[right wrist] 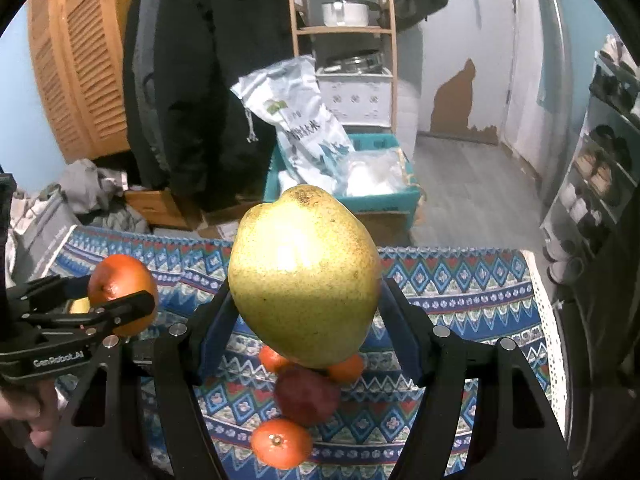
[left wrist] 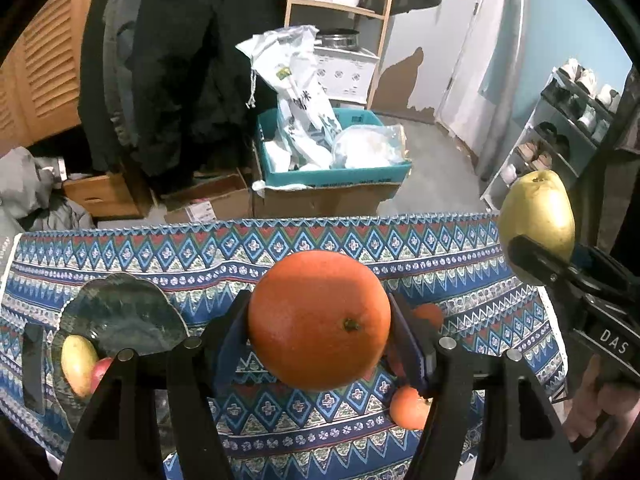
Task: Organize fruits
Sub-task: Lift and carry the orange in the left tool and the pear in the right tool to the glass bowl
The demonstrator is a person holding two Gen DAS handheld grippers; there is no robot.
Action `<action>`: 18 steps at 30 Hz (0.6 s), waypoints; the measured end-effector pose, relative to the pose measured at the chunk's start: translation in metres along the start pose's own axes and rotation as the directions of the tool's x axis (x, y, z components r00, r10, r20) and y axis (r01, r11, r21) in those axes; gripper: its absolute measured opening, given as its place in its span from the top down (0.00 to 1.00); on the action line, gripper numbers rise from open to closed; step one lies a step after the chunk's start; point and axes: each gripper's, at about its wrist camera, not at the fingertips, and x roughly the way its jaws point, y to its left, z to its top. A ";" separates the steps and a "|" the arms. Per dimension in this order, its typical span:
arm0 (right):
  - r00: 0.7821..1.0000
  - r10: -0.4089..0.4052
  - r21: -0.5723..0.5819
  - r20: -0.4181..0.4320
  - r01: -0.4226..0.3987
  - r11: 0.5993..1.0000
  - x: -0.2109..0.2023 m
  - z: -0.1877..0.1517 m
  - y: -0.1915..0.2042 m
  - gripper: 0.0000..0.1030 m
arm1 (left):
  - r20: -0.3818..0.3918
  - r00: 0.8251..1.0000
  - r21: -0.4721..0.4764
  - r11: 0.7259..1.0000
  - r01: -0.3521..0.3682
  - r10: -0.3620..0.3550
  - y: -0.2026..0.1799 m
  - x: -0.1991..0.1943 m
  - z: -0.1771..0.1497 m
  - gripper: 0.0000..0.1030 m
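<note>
Both grippers are loaded above the table (left wrist: 460,276): the left gripper (left wrist: 320,320), nearer the glass plate (left wrist: 120,312) at its nine o'clock, clenches an orange (left wrist: 318,318), while the right gripper (right wrist: 304,304) grips an upright pear (right wrist: 304,272).

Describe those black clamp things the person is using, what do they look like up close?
Both are matte black plastic tools. The left gripper and right gripper each have two angular arms with silver round bolts, and jaws lined with dark blue pads. White lettering marks the bodies: "GenRobot.AI" on the left one, "DAS" on the right one. A bare hand grips the left handle; no cables or sleeves show.
</note>
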 end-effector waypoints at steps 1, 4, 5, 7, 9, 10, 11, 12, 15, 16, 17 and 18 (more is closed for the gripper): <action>1.000 0.004 -0.006 0.007 -0.004 1.000 -0.003 0.001 0.003 0.32 | 0.003 1.000 -0.001 1.000 0.000 0.000 0.000 -0.002 0.000 0.34; 1.000 0.018 -0.019 0.021 -0.017 1.000 -0.009 0.003 0.011 0.32 | 0.016 1.000 0.000 1.000 -0.008 0.008 0.002 -0.010 0.000 0.34; 1.000 0.020 -0.022 0.024 -0.020 1.000 -0.010 0.004 0.012 0.32 | 0.021 1.000 -0.001 1.000 -0.010 0.011 0.004 -0.013 -0.001 0.34; 0.999 0.030 -0.034 0.029 -0.030 0.999 -0.012 0.005 0.019 0.32 | 0.027 1.000 -0.007 1.000 -0.011 0.011 0.007 -0.017 -0.002 0.34; 0.999 0.041 -0.043 0.031 -0.040 0.998 -0.013 0.007 0.025 0.32 | 0.033 0.999 -0.014 1.000 -0.013 0.014 0.013 -0.020 -0.002 0.34; 0.999 0.045 -0.047 0.031 -0.043 0.998 -0.013 0.008 0.028 0.32 | 0.034 0.999 -0.017 1.000 -0.015 0.016 0.014 -0.021 -0.002 0.34; 0.998 0.049 -0.051 0.031 -0.047 0.998 -0.013 0.008 0.032 0.32 | 0.036 0.999 -0.023 1.000 -0.017 0.018 0.017 -0.023 -0.003 0.34; 0.998 0.055 -0.056 0.030 -0.053 0.997 -0.012 0.009 0.035 0.32 | 0.038 0.999 -0.028 0.999 -0.019 0.020 0.020 -0.024 -0.003 0.34; 0.997 0.075 -0.073 0.028 -0.072 0.995 -0.010 0.013 0.048 0.32 | 0.044 0.998 -0.044 0.998 -0.033 0.035 0.030 -0.028 -0.004 0.34; 0.996 0.079 -0.079 0.028 -0.077 0.994 -0.009 0.013 0.051 0.32 | 0.047 0.998 -0.050 0.998 -0.037 0.039 0.034 -0.029 -0.004 0.34; 0.996 0.086 -0.086 0.027 -0.084 0.993 -0.007 0.014 0.056 0.32 | 0.049 0.998 -0.055 0.998 -0.041 0.043 0.037 -0.030 -0.004 0.34; 0.995 0.092 -0.091 0.028 -0.089 0.992 -0.006 0.014 0.060 0.32 | 0.051 0.998 -0.060 0.997 -0.046 0.049 0.040 -0.031 -0.004 0.34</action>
